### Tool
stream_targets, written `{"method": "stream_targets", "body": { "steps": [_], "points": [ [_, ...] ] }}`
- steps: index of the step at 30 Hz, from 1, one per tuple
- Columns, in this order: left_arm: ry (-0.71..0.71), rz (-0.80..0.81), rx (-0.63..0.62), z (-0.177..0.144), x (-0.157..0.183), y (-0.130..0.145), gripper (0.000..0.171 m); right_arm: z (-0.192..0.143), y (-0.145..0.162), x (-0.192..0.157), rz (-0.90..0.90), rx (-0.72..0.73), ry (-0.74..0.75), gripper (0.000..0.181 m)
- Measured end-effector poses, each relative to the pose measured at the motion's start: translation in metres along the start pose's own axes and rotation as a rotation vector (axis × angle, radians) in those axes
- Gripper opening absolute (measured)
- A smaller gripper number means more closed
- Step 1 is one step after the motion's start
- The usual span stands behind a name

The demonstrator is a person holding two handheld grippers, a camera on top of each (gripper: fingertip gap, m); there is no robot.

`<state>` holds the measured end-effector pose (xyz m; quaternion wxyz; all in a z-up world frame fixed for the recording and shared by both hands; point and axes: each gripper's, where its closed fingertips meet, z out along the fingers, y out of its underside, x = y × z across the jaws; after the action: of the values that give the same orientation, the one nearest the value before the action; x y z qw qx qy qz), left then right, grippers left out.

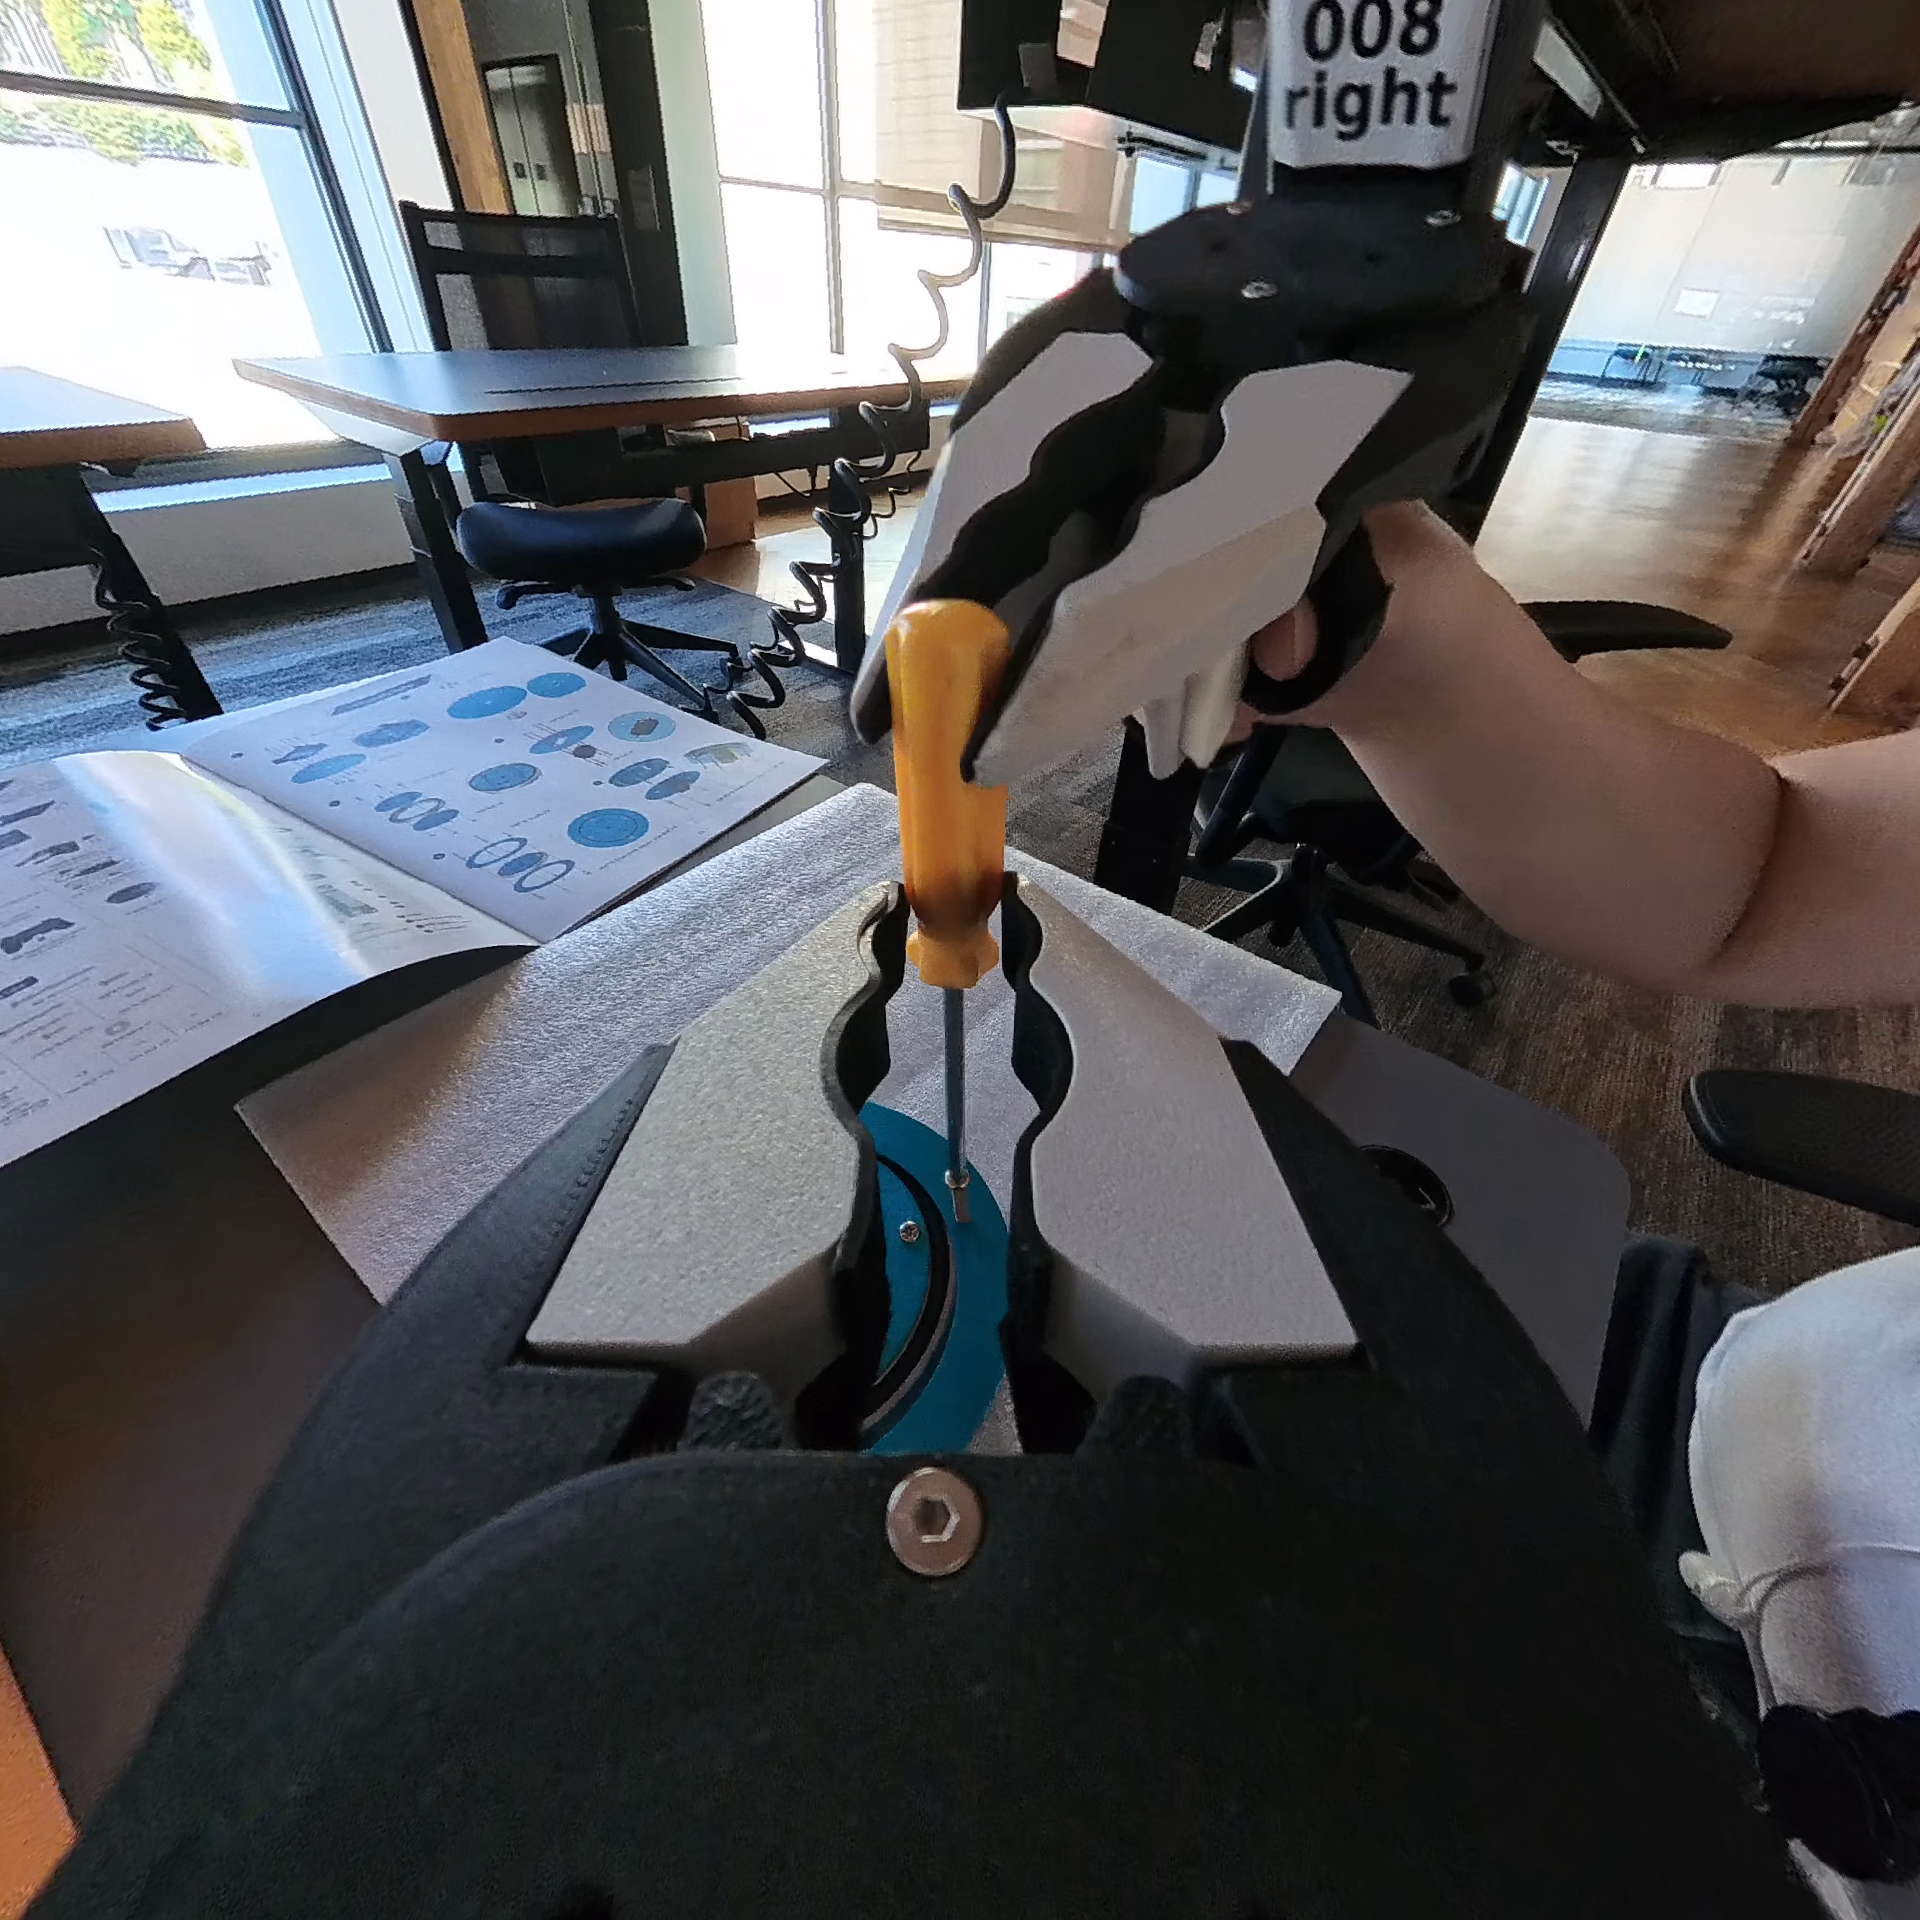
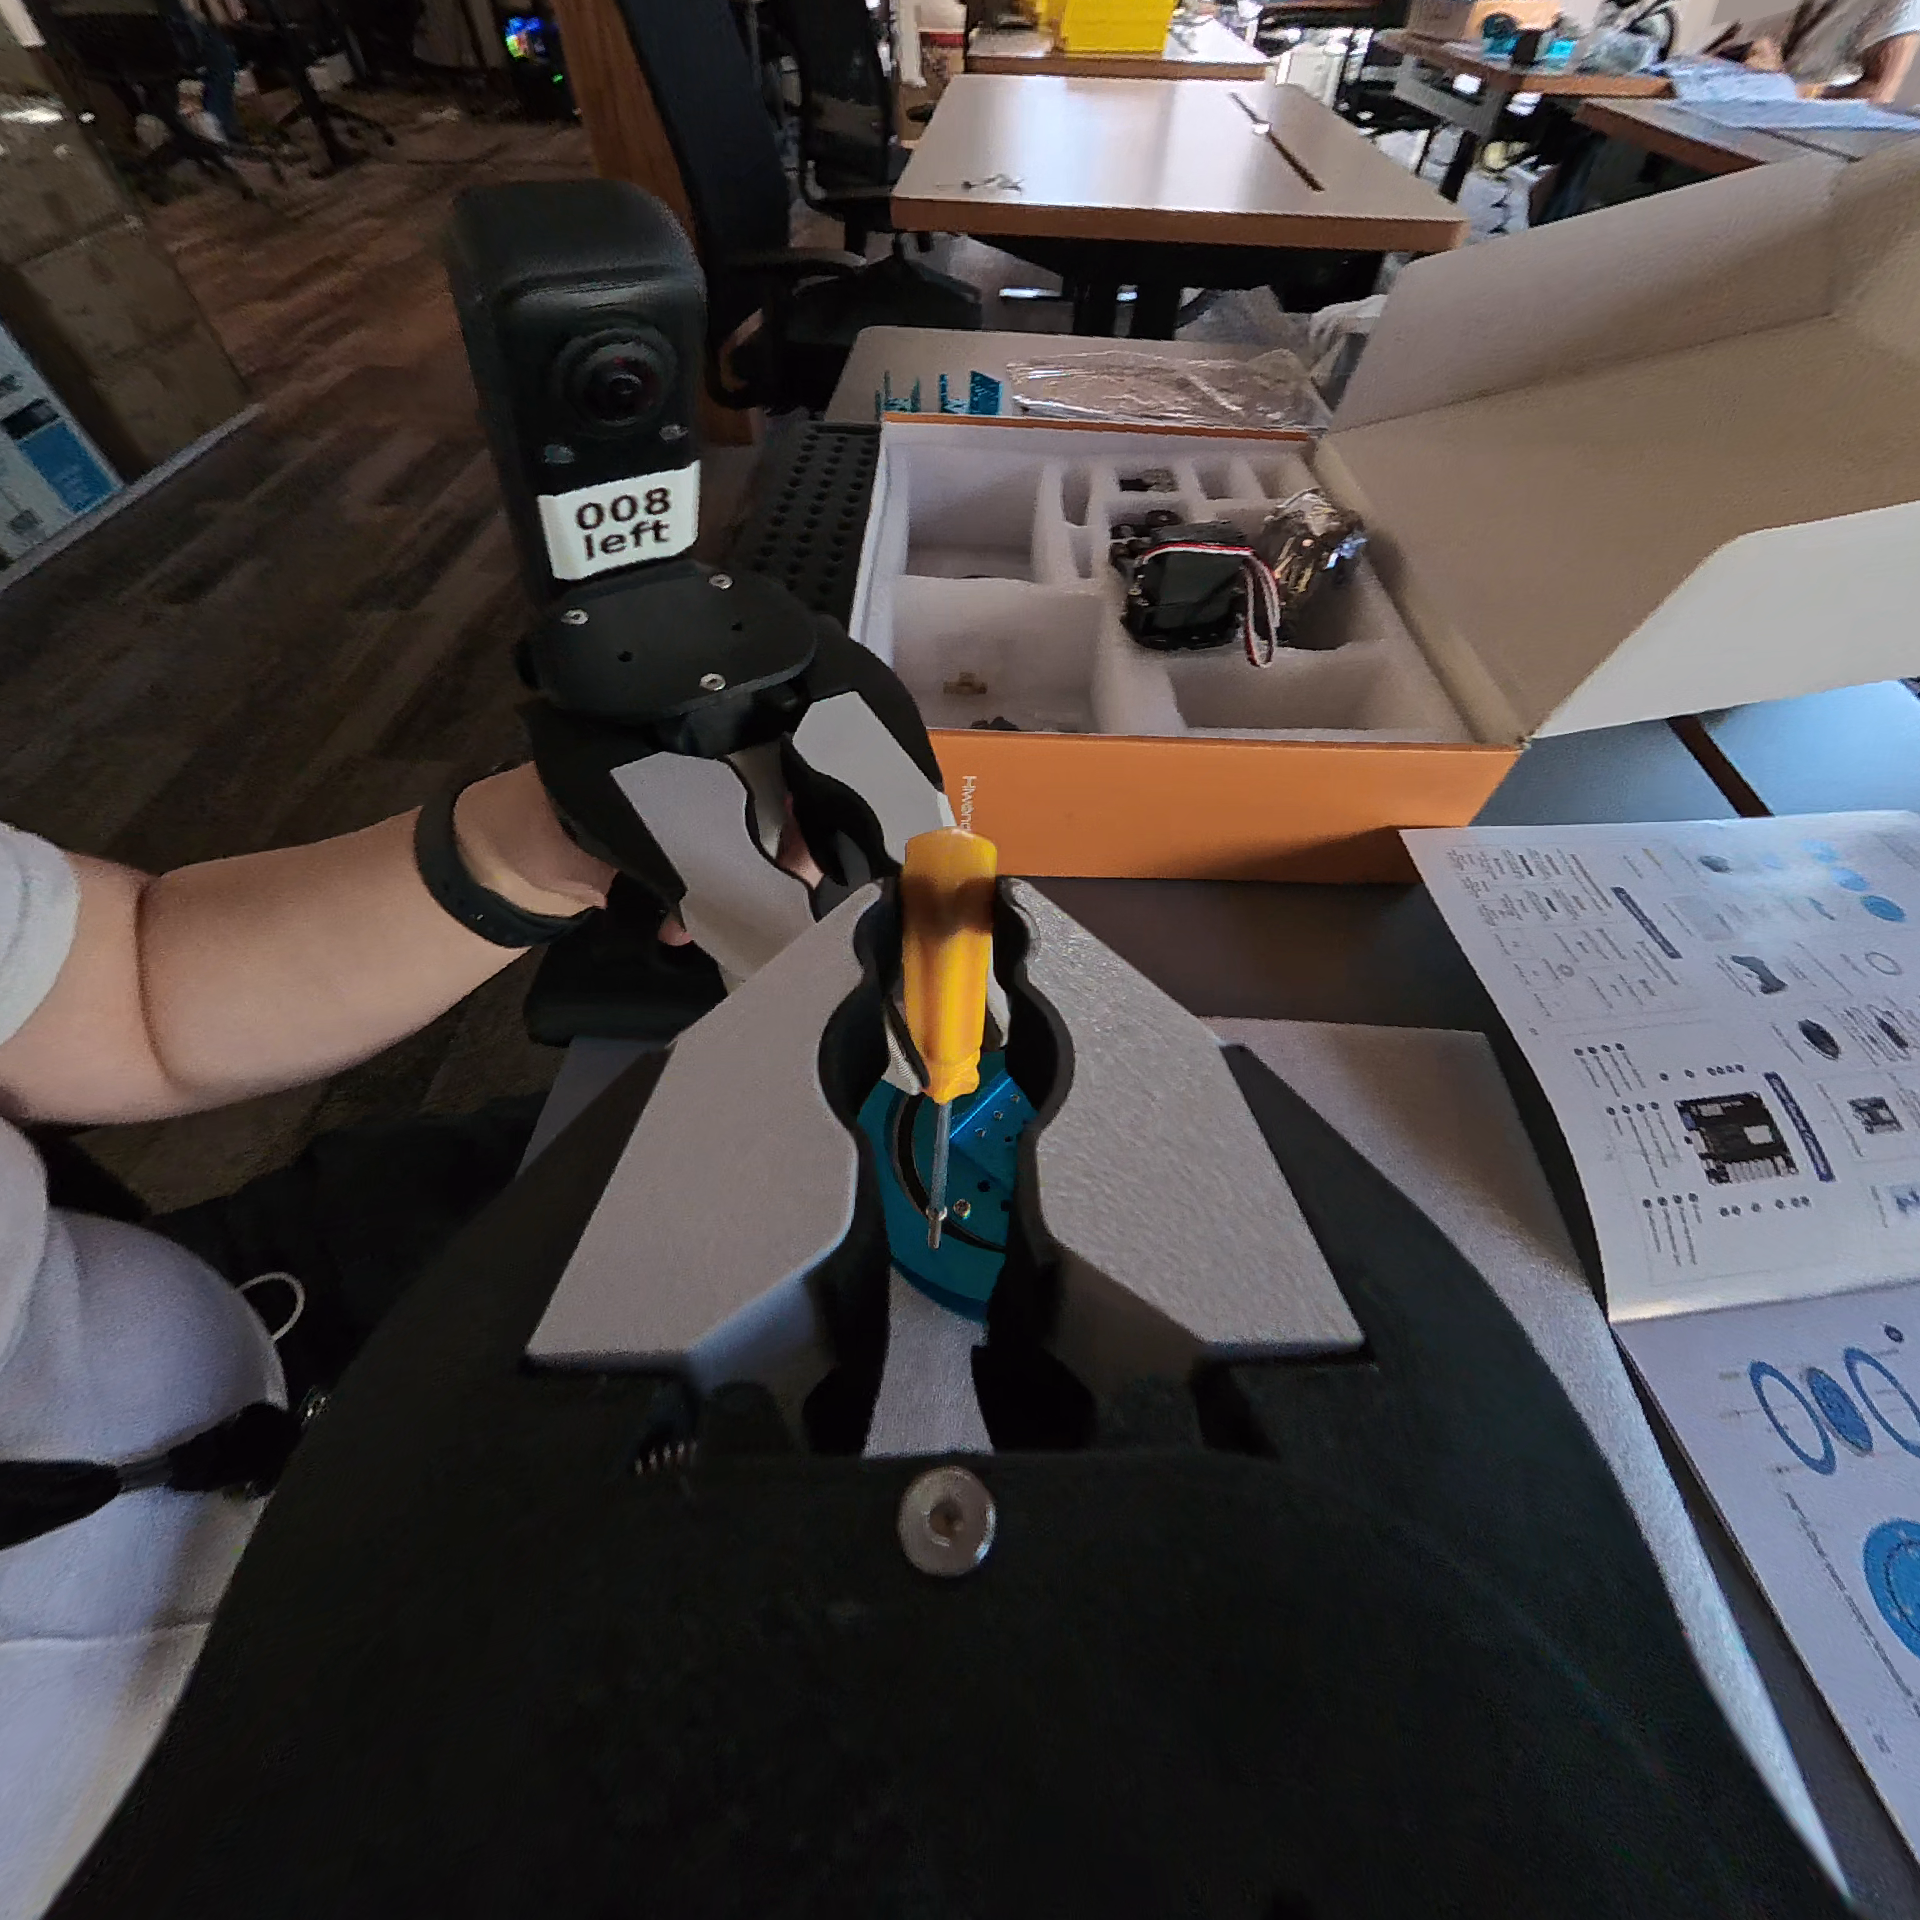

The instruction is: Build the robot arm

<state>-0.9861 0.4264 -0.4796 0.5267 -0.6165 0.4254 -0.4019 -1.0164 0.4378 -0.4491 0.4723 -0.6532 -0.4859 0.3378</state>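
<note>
A screwdriver with an orange handle point(image 1: 948, 748) stands upright. Its tip rests on a round blue metal part point(image 1: 935, 1309) that lies on a white foam sheet point(image 1: 727, 935). My right gripper point(image 1: 925, 743) is shut on the upper handle from above. My left gripper point(image 1: 951, 894) has its tips closed against the lower end of the handle. In the right wrist view, the right gripper point(image 2: 945, 894) pinches the handle point(image 2: 948, 966) over the blue part point(image 2: 997, 1122). The left gripper's fingers point(image 2: 675, 821) reach in from behind, their tips hidden.
An open manual point(image 1: 364, 831) lies left of the foam and also shows in the right wrist view point(image 2: 1714, 1039). An open orange box point(image 2: 1195, 810) with foam compartments and servo parts point(image 2: 1195, 592) stands behind. A black perforated tray point(image 2: 810, 499), desks and chairs surround. My left and right fingertips are right by each other.
</note>
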Motion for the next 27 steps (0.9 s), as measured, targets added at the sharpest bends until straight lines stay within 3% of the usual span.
{"method": "stream_targets", "body": {
  "steps": [6, 11, 17, 20, 27],
  "points": [
    [0.010, -0.003, 0.028, 0.001, 0.001, 0.000, 0.015, -0.002, 0.001, 0.001, -0.014, 0.002, 0.116, 0.015],
    [0.030, 0.014, 0.022, 0.001, 0.002, 0.001, 0.014, -0.007, -0.008, -0.007, -0.194, -0.111, -0.004, 0.029],
    [0.040, 0.019, 0.013, 0.001, 0.002, 0.001, 0.014, -0.025, -0.010, -0.013, -0.558, -0.408, -0.317, 0.042],
    [0.042, 0.026, 0.006, 0.000, 0.002, 0.002, 0.014, -0.023, -0.007, -0.006, -0.769, -0.588, -0.342, 0.042],
    [0.052, 0.039, 0.000, 0.002, 0.003, 0.002, 0.014, -0.012, -0.001, -0.003, -0.817, -0.837, -0.418, 0.027]
  ]
}}
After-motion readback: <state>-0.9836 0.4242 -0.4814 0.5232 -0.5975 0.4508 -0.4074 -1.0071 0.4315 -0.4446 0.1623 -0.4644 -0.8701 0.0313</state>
